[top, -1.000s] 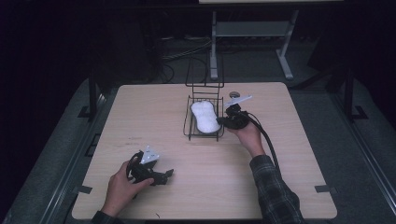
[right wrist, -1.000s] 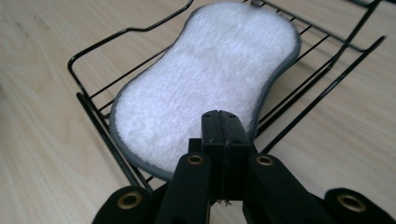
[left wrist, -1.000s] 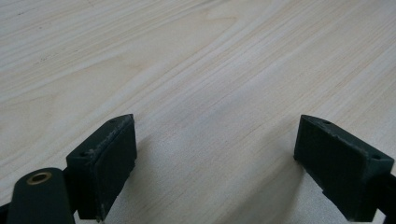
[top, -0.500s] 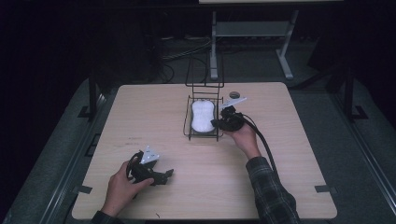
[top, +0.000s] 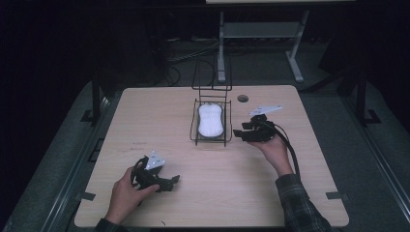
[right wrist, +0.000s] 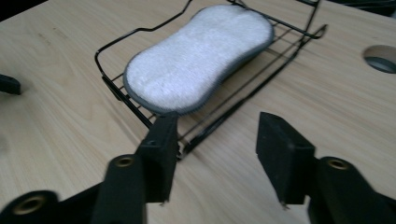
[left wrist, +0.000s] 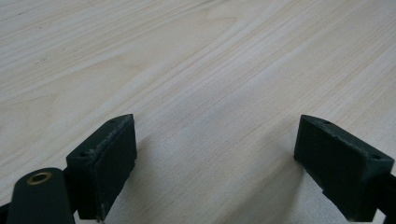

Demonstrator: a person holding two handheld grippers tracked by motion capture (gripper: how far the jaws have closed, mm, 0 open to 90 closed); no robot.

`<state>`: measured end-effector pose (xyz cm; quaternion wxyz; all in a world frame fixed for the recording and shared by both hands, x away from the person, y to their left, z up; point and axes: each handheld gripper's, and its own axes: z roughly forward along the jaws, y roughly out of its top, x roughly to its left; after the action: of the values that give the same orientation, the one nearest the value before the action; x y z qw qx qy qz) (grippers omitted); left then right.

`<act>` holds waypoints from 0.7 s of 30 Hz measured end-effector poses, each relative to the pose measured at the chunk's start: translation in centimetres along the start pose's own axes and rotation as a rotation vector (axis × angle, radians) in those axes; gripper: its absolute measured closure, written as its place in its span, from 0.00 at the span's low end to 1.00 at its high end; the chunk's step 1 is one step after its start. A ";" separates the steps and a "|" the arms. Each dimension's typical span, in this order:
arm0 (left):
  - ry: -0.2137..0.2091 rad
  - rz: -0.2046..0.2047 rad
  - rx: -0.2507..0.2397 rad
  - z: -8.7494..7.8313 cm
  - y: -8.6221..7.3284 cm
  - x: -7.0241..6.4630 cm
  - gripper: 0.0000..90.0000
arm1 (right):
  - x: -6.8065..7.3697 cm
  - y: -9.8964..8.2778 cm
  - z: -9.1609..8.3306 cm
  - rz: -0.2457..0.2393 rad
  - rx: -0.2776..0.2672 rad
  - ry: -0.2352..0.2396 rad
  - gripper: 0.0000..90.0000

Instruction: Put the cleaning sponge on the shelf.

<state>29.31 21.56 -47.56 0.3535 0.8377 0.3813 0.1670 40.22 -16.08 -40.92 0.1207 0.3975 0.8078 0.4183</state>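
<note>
Two grippers were over the wooden table point(top: 300, 193). The left gripper point(top: 169, 182) rested on the near left part of the tabletop, its jaws spread wide with only bare wood between them. Well ahead and to its right stood the black wire rack point(top: 211, 140), with the white sponge point(top: 211, 120) lying flat inside. The right gripper point(top: 238, 134) was just beside the rack's right edge, pointing at it; its jaws had just been opening, nothing pinched between them.

Right gripper point(top: 238, 134) off basket point(top: 195, 126); jaws opened (nothing between).
</note>
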 end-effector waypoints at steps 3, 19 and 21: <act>0.001 -0.001 -0.004 0.0 0.0 0.0 0.14 | -0.1 -1.2 -1.0 0.007 -0.007 -0.037 0.44; 0.001 -0.002 -0.006 0.0 0.0 0.0 0.14 | 0.1 -7.4 -4.9 0.055 -0.018 -0.091 0.33; 0.001 0.001 -0.003 0.0 0.0 0.0 0.14 | 0.1 -8.1 -5.4 0.051 -0.010 -0.102 0.32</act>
<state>29.30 21.56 -47.59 0.3547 0.8370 0.3811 0.1684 32.94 -21.84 -43.84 0.1529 0.4380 0.7880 0.4047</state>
